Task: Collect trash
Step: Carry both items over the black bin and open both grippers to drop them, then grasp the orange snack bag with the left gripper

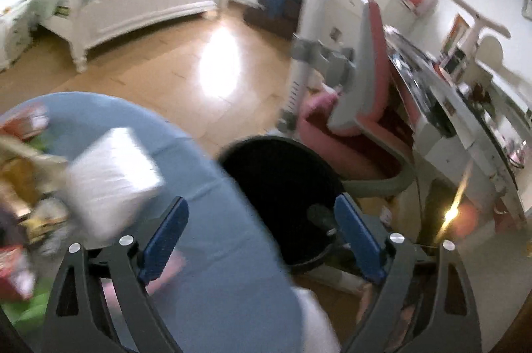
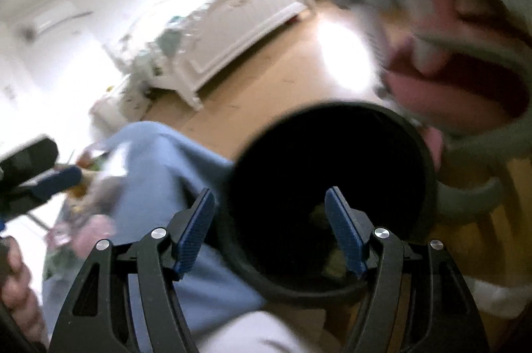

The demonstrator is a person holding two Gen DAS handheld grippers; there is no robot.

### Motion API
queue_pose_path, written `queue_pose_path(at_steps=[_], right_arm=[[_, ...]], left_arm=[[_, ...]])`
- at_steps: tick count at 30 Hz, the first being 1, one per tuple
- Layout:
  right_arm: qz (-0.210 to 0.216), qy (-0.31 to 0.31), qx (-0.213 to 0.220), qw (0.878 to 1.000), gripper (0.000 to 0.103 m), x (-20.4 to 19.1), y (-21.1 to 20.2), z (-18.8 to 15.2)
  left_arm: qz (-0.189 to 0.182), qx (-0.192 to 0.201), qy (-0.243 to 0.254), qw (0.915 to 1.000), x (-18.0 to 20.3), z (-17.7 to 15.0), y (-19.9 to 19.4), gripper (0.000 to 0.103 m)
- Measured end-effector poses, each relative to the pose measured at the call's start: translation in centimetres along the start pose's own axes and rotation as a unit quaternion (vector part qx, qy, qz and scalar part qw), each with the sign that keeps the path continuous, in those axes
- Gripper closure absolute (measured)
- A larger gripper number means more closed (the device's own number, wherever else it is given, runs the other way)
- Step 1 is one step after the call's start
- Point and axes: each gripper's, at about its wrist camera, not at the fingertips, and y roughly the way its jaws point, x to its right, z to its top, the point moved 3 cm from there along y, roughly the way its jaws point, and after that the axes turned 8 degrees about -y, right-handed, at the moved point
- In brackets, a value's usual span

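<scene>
- Your left gripper (image 1: 262,240) had its jaws spread wide with nothing held between them.
- Its left finger hung over the blue cloth (image 1: 212,220); its right finger was over the black bin (image 1: 276,173).
- A white packet (image 1: 113,176) lay just beyond the left finger, with blurred wrappers (image 1: 20,173) further left of it.
- Your right gripper (image 2: 269,230) stood open too, gripping nothing.
- The bin's mouth (image 2: 332,167) lay just ahead between its fingers, something dim lying inside.
- A pink chair (image 1: 372,67) stood past the bin.
</scene>
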Motion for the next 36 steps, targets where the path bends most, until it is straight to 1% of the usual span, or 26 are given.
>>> queue_pose_path(at_steps=[3, 5, 6, 7, 8, 9, 10, 12, 13, 14, 15, 16, 17, 18, 19, 21, 22, 25, 27, 28, 29, 30, 31, 32, 34, 36], right_arm=[[0.052, -0.055, 0.0, 0.997, 0.034, -5.5, -0.3, 1.5], [0.099, -0.104, -0.013, 0.99, 0.034, -10.0, 0.0, 2.2], [0.12, -0.127, -0.019, 0.984, 0.034, -12.0, 0.1, 2.3], [0.15, -0.165, -0.029, 0.974, 0.034, -15.0, 0.3, 2.4], [0.171, -0.191, -0.036, 0.966, 0.034, -16.9, 0.4, 2.4], [0.191, -0.221, -0.044, 0.955, 0.034, -19.1, 0.5, 2.2], [0.214, -0.264, -0.054, 0.939, 0.034, -21.9, 0.7, 2.0], [0.239, -0.324, -0.074, 0.912, 0.034, -26.0, 1.2, 1.6], [0.248, -0.345, -0.084, 0.901, 0.034, -27.5, 1.5, 1.5], [0.261, -0.379, -0.103, 0.882, 0.034, -29.7, 2.2, 1.3], [0.265, -0.396, -0.114, 0.871, 0.034, -30.8, 2.7, 1.2], [0.268, -0.422, -0.133, 0.856, 0.034, -32.3, 3.8, 1.1], [0.268, -0.435, -0.142, 0.848, 0.034, -33.3, 4.4, 1.2], [0.273, -0.448, -0.16, 0.836, 0.034, -34.3, 5.4, 1.2], [0.279, -0.455, -0.177, 0.827, 0.034, -34.9, 6.1, 1.1], [0.284, -0.477, -0.222, 0.801, 0.034, -36.3, 7.9, 0.5], [0.279, -0.491, -0.237, 0.79, 0.034, -36.8, 8.7, 0.3], [0.259, -0.517, -0.274, 0.769, 0.034, -37.4, 10.5, -0.3], [0.26, -0.512, -0.301, 0.762, 0.034, -36.9, 11.2, -0.7], [0.264, -0.507, -0.305, 0.762, 0.035, -36.8, 11.0, -0.8], [0.266, -0.503, -0.304, 0.764, 0.036, -36.8, 10.8, -0.8], [0.266, -0.499, -0.3, 0.768, 0.037, -36.7, 10.6, -0.9], [0.265, -0.496, -0.296, 0.772, 0.04, -36.6, 10.1, -0.8], [0.263, -0.493, -0.291, 0.776, 0.041, -36.6, 9.8, -0.9], [0.263, -0.478, -0.277, 0.791, 0.043, -36.2, 8.5, -0.6], [0.269, -0.458, -0.258, 0.807, 0.044, -35.5, 6.9, 0.0]], left_arm=[[0.033, 0.027, -0.024, 0.9988, -4.5, -0.5, -3.7, 0.014], [0.058, 0.048, -0.046, 0.9961, -8.1, -1.0, -6.5, 0.014], [0.072, 0.059, -0.056, 0.9941, -9.9, -1.2, -7.9, 0.014], [0.083, 0.07, -0.065, 0.992, -11.6, -1.6, -9.2, 0.014], [0.092, 0.079, -0.077, 0.9896, -13.6, -1.9, -10.6, 0.014], [0.099, 0.085, -0.087, 0.9877, -15.4, -2.4, -11.7, 0.014], [0.107, 0.087, -0.094, 0.9859, -17.0, -2.6, -12.5, 0.014], [0.132, 0.079, -0.102, 0.9829, -20.5, -3.2, -13.7, 0.014], [0.142, 0.074, -0.1, 0.9819, -21.9, -3.4, -14.1, 0.014], [0.149, 0.068, -0.093, 0.982, -23.4, -3.6, -14.4, 0.014], [0.151, 0.058, -0.085, 0.9832, -24.6, -3.8, -14.5, 0.014], [0.153, 0.045, -0.077, 0.9841, -25.5, -3.9, -14.3, 0.015], [0.155, 0.028, -0.067, 0.9852, -26.5, -4.1, -14.0, 0.015], [0.151, 0.021, -0.06, 0.9865, -27.3, -4.4, -14.0, 0.015], [0.139, 0.014, -0.053, 0.9888, -28.1, -4.6, -13.8, 0.015], [0.12, 0.002, -0.05, 0.9915, -29.2, -4.5, -13.4, 0.019], [0.112, -0.002, -0.05, 0.9924, -29.7, -4.4, -13.1, 0.021], [0.097, -0.018, -0.047, 0.994, -30.8, -4.4, -12.2, 0.023], [0.085, -0.035, -0.035, 0.9952, -31.0, -4.2, -11.1, 0.029], [0.082, -0.04, -0.03, 0.9954, -30.9, -4.4, -10.9, 0.032], [0.085, -0.038, -0.018, 0.9955, -30.7, -4.4, -10.8, 0.034], [0.086, -0.038, -0.012, 0.9956, -30.7, -4.5, -10.6, 0.036], [0.087, -0.036, -0.008, 0.9955, -30.7, -4.4, -10.5, 0.04], [0.09, -0.032, -0.01, 0.9954, -30.6, -4.2, -10.3, 0.048], [0.094, -0.026, -0.018, 0.995, -30.9, -4.0, -10.3, 0.049], [0.108, -0.012, -0.019, 0.9939, -30.9, -4.4, -10.9, 0.049]])
